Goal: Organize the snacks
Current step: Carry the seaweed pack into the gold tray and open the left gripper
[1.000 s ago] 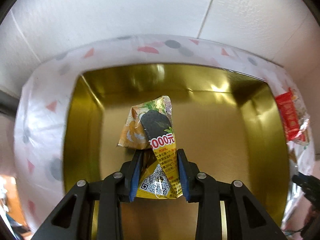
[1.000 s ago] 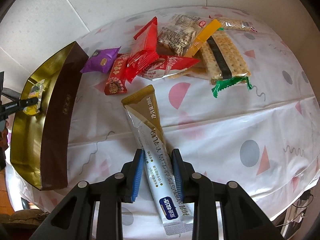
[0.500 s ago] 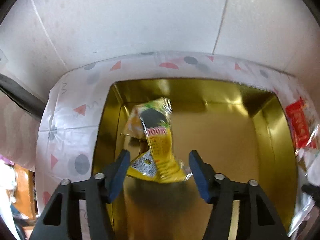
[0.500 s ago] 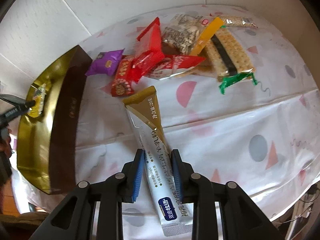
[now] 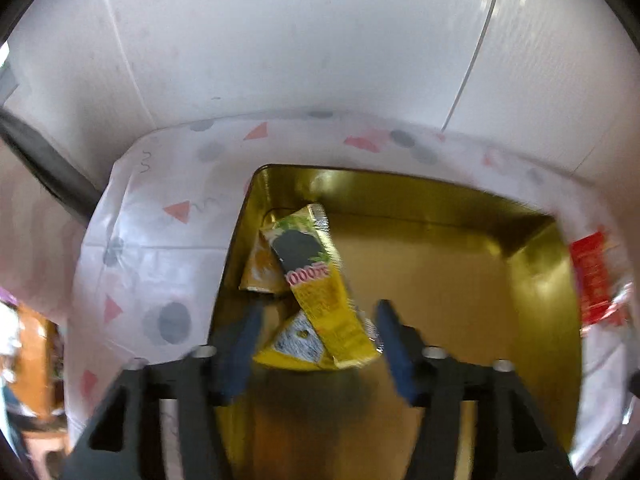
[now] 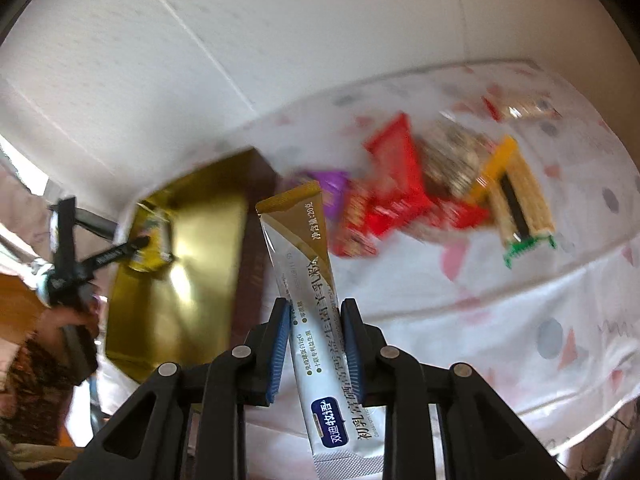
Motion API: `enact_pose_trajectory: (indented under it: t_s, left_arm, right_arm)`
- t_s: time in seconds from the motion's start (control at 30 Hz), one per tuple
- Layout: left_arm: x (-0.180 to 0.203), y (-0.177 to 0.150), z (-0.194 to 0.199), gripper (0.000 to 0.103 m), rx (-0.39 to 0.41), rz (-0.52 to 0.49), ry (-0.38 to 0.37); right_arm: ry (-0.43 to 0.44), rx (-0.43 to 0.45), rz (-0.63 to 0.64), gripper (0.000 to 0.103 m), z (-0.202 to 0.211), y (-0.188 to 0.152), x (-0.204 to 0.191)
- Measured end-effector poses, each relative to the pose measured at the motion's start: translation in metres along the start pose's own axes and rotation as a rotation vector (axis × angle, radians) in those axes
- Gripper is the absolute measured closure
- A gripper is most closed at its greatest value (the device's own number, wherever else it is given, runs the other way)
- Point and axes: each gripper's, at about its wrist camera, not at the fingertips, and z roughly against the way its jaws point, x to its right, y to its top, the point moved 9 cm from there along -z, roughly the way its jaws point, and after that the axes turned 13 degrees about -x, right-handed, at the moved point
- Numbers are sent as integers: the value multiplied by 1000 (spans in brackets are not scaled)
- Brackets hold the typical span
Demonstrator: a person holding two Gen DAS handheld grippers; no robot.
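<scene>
White-tiled wall behind the patterned surface (image 6: 520,312). Left claw (image 5: 320,340) opening, yellow snack packet (image 5: 320,280) loose in gold box (image 5: 460,280), far-left corner. Right claw (image 6: 316,344) clamped on stick sachet (image 6: 308,280); carry w/ firm grip, lay alongside.

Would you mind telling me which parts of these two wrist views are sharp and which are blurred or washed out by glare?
Left wrist view: the yellow packet is fairly readable, the left gripper and cloth are smeared, and glare streaks the gold box. Right wrist view: the sachet and right gripper are crisp; the snack pile is motion-blurred.
</scene>
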Motion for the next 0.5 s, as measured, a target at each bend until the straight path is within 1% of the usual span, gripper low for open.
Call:
enact_pose_trajectory:
  t_s: [0.03,0.07,0.17,0.23,0.37,0.5]
  left_arm:
    - [-1,-5,6,31,17,11,-2]
    - [0,-9,9,31,20,16,-8]
    - [3,-24,13,31,5,46,-61]
    - [7,-34,16,31,-8,60,-85]
    - [13,-49,23,31,-16,48,-94]
    - [11,-62,31,30,-8,32,-79]
  right_arm:
    - [13,4,12,77,2,4,-7]
    - [23,7,24,77,3,8,-14]
    - [52,0,73,77,-1,20,-40]
    - [67,-22,107,77,-11,26,-57]
    - [88,-63,155,77,-33,31,-89]
    - [102,-109,202,77,-59,37,-119]
